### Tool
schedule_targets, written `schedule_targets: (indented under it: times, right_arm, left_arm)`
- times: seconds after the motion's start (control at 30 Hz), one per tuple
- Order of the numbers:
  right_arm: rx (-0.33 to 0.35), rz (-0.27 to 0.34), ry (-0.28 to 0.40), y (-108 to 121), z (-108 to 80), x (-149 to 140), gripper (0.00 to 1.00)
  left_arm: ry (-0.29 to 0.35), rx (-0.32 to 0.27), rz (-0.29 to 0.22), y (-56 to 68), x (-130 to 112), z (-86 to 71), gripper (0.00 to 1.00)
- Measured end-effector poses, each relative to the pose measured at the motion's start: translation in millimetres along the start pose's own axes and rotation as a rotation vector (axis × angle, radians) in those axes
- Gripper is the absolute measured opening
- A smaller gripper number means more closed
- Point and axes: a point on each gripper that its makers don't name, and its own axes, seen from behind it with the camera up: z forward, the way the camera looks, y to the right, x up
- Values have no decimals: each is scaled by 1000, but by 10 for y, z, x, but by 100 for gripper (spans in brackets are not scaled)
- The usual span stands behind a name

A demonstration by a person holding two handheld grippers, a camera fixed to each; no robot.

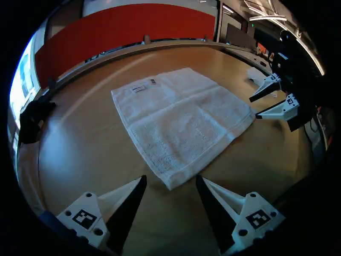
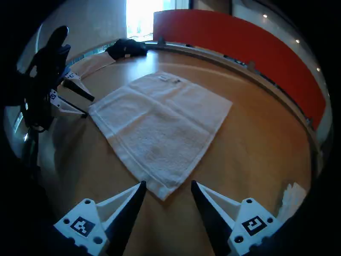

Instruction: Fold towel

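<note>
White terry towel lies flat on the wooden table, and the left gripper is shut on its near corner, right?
Not quite. The white terry towel does lie flat on the wooden table, but the left gripper is open, gripping nothing; the left gripper view shows it.

A curved wooden surface (image 1: 85,141) spreads across both views, with a raised rim along its far edge. Behind the rim stands a red panel (image 1: 128,30), at 12 o'clock in the left gripper view and 2 o'clock in the right gripper view. In the right gripper view a dark bundle (image 2: 128,48) lies at 11 o'clock below a bright window (image 2: 145,17), and a white crumpled item (image 2: 292,196) sits at 4 o'clock. Ceiling light strips (image 1: 264,17) glow at 1 o'clock in the left gripper view.
</note>
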Motion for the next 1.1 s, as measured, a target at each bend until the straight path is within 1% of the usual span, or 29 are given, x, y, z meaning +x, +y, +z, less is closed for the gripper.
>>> schedule_targets:
  times: [0.17,0.27,0.43,0.53,0.63,0.77,0.83,0.9,0.97,1.1]
  right_arm:
    - [-1,10,-10,4,16,-72,70]
    - [6,16,-9,-14,23,-79,64]
    - [14,29,-4,-35,29,-72,55]
    - [13,36,0,-36,27,-67,48]
    - [11,44,3,-31,25,-62,37]
    - [11,51,3,-26,19,-62,35]
    - [12,49,1,-31,15,-62,32]
    - [15,46,0,-41,12,-60,29]
    - [19,45,-1,-58,10,-54,28]
    - [28,52,-3,-91,8,-41,23]
  left_arm:
    - [-8,17,36,43,-9,47,72]
    - [-10,18,38,64,3,55,68]
    - [-17,23,15,59,-7,53,64]
    - [-18,29,9,59,-7,49,61]
    - [-19,34,2,60,-6,45,58]
    - [-22,41,-11,60,-7,40,54]
    - [-24,44,-13,60,-6,39,53]
    - [-26,48,-15,56,-5,40,49]
    - [-28,57,-16,42,-2,44,25]
    - [-26,66,-23,44,-1,48,19]
